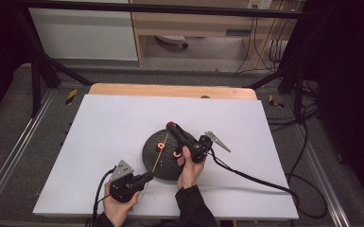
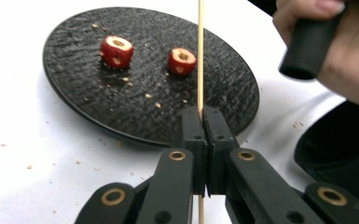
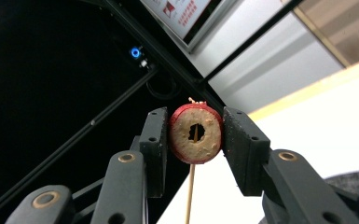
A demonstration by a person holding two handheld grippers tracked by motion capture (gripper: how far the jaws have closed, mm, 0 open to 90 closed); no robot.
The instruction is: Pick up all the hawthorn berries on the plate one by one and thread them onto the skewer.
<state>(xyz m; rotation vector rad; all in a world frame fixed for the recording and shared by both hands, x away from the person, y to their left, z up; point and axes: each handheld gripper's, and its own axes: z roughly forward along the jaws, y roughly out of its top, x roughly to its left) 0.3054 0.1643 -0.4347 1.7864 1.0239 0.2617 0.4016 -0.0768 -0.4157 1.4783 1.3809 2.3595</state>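
A thin wooden skewer (image 2: 200, 56) slants up over a black plate (image 2: 98, 107), and my left gripper (image 2: 204, 122) is shut on its lower part. In the high view that left gripper (image 1: 146, 178) sits at the plate's near edge. My right gripper (image 3: 196, 135) is shut on a red cored fruit slice (image 3: 182, 135). The skewer's tip shows inside the slice's hole. Seen from above, the right gripper (image 1: 171, 126) holds the slice over the plate's far rim (image 1: 147, 142). Two more red cored pieces (image 2: 116, 51) (image 2: 182, 61) lie on the plate.
The plate rests on a white board (image 1: 99, 142) with a wooden strip (image 1: 170, 91) at its far edge. Crumbs dot the board near the plate. The right gripper's cable (image 1: 255, 179) trails off to the right. Black frame bars (image 1: 42, 71) stand at the back corners.
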